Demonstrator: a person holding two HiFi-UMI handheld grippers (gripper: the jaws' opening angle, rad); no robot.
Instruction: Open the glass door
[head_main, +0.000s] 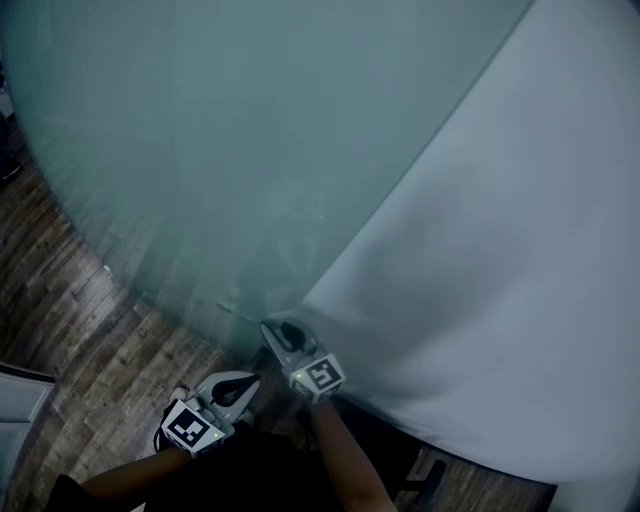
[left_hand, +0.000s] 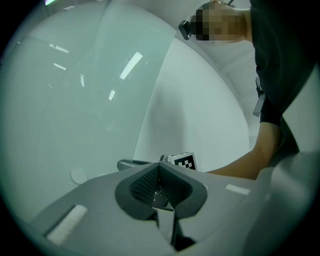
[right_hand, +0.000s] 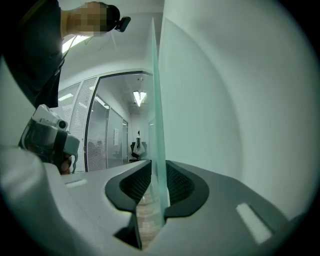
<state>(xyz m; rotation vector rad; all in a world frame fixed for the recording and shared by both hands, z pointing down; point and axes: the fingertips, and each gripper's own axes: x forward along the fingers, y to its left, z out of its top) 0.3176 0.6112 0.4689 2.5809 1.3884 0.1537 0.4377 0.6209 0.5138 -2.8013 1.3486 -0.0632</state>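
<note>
The frosted glass door (head_main: 220, 150) stands ajar and fills the upper left of the head view. Its free vertical edge (right_hand: 156, 125) runs between the jaws of my right gripper (right_hand: 157, 187), low on the pane. A gap shows beside the glass on the left pad's side, so the jaws stand open around the edge. In the head view the right gripper (head_main: 283, 333) sits at the door's edge. My left gripper (head_main: 243, 383) hangs a little behind and left of it, level, away from the glass. Its jaws (left_hand: 160, 192) are shut with nothing between them.
A white wall (head_main: 520, 280) stands right of the door's edge. Dark wooden floor (head_main: 70, 300) lies to the left. Through the gap I see a corridor with glass partitions (right_hand: 107, 135). A small round fitting (left_hand: 78, 175) sits on the glass.
</note>
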